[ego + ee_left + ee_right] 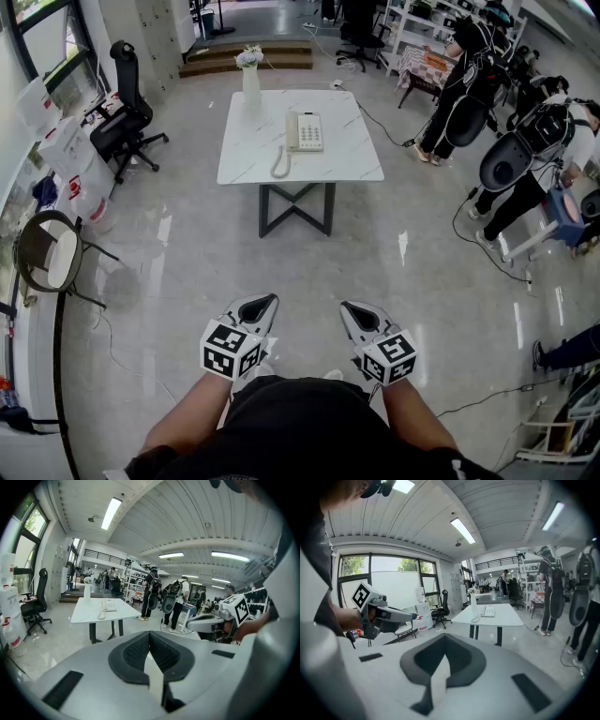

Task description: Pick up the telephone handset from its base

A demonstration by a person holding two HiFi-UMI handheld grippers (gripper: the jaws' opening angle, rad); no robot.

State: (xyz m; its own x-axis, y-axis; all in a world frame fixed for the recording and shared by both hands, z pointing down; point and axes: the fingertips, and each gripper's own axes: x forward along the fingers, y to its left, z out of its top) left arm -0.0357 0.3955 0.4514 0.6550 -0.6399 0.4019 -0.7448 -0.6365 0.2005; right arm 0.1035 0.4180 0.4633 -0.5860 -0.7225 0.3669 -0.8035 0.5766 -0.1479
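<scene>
- Far ahead on the table (347,159), the handset (292,129) lies along the left side of its base (312,131). Its cord (279,167) loops toward the near edge, and a vase (250,84) stands behind.
- Both claws are well short of it, close to the person's body. The left gripper (266,301) and right gripper (348,307) each have jaws pressed together with nothing between.
- The handset looks like hard, smooth, light plastic, so it is probably stiff and a bit slippery. It is best gripped across its narrow middle, and the cord will likely tug as it lifts.
- The head view shows how the handset lies on the base. The gripper views show it only small and side-on, but only they show the pads meeting.
</scene>
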